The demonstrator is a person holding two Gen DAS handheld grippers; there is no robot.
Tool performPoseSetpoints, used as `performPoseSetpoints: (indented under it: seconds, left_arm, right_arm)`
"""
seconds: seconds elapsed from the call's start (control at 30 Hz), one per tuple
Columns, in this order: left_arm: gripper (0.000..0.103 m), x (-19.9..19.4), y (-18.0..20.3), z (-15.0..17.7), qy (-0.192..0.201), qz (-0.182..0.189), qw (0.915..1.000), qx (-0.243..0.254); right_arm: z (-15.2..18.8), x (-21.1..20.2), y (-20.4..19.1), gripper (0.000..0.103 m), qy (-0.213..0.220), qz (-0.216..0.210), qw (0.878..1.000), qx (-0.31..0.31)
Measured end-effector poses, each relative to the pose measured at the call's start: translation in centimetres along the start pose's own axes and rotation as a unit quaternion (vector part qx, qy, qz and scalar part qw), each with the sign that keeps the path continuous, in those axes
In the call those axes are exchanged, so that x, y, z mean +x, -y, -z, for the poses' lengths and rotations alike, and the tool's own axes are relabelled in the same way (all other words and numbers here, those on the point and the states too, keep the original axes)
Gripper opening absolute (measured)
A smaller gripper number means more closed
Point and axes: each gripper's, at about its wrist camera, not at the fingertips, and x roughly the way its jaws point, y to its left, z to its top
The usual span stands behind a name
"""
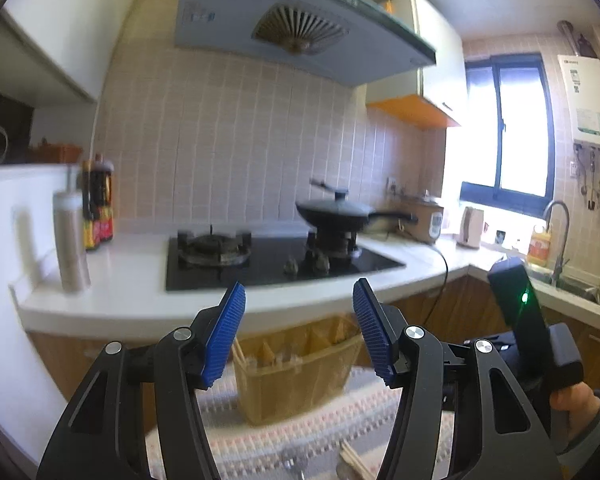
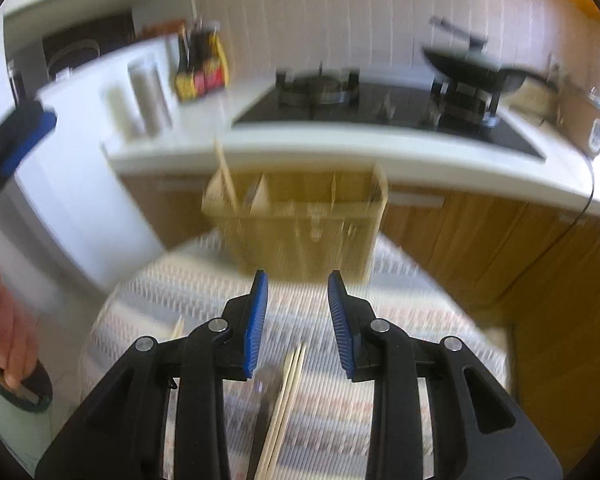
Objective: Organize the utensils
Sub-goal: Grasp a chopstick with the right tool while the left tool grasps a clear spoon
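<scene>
While the sorting stands only partly done: tan translucent plastic utensil caddy with upright dividers standing at far edge of small worktop under a woven, pale patterned cloth. One pale wooden chopstick upright in leftmost compartment; other compartments too blurred to read, possibly a few metal pieces low down.

Still loose on cloth, near side: bundle of pale wooden chopsticks lying flat, directly below right tongs, alongside a dark grey utensil, likely metal, kind not clear. Another pale stick end showing just left of the tongs. Seen also at bottom of left view as pale sticks.

Right tongs: blue ribbed pads apart, nothing between them, tilted down toward loose chopsticks, not touching. Left tongs: pads wide apart, empty, aimed roughly level across caddy toward stove.

Beyond: white kitchen counter, black gas hob, lidded black wok, dark sauce bottles, grey range hood above.

Judgement: early to middle stage. Remaining: lift loose chopsticks and grey utensil, drop into proper compartments.
</scene>
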Motion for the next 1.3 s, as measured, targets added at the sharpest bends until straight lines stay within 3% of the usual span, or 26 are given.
performPoseSetpoints:
  seconds: [0.13,0.3,0.4,0.57,0.6,0.63,0.8,1.3]
  left_arm:
    - [0.055,2.2,-1.2,2.9,-0.086,0.018,0.9958,-0.026]
    - [0.053,6.2,-1.9,7.2,-0.207,0.004,0.9782,-0.012]
    - [0.052,7.7,-1.7,9.4,-0.252,-0.002,0.9677,0.006]
    - [0.037,10.0,-1.5,13.3,-0.310,-0.018,0.9497,0.036]
    - [0.025,10.4,-1.5,13.9,-0.320,-0.021,0.9464,0.040]
    - [0.019,11.0,-1.7,14.6,-0.331,-0.022,0.9423,0.041]
    - [0.023,12.2,-2.9,16.4,-0.360,0.003,0.9328,0.004]
    - [0.025,13.1,-3.2,17.5,-0.374,0.001,0.9273,-0.004]
  right_arm:
    - [3.3,3.1,-0.3,0.028,-0.077,-0.016,0.997,0.008]
    - [6.2,6.8,0.5,0.028,-0.155,-0.039,0.987,0.034]
    - [7.7,8.6,1.0,0.028,-0.192,-0.053,0.978,0.056]
    - [9.5,10.9,2.0,0.021,-0.227,-0.064,0.969,0.079]
    - [9.4,11.3,2.0,0.021,-0.229,-0.064,0.968,0.081]
    - [9.7,11.5,2.2,0.021,-0.233,-0.065,0.967,0.084]
    - [10.4,12.2,2.0,0.021,-0.237,-0.067,0.965,0.085]
    - [11.9,12.9,-4.2,0.017,-0.230,-0.005,0.973,0.004]
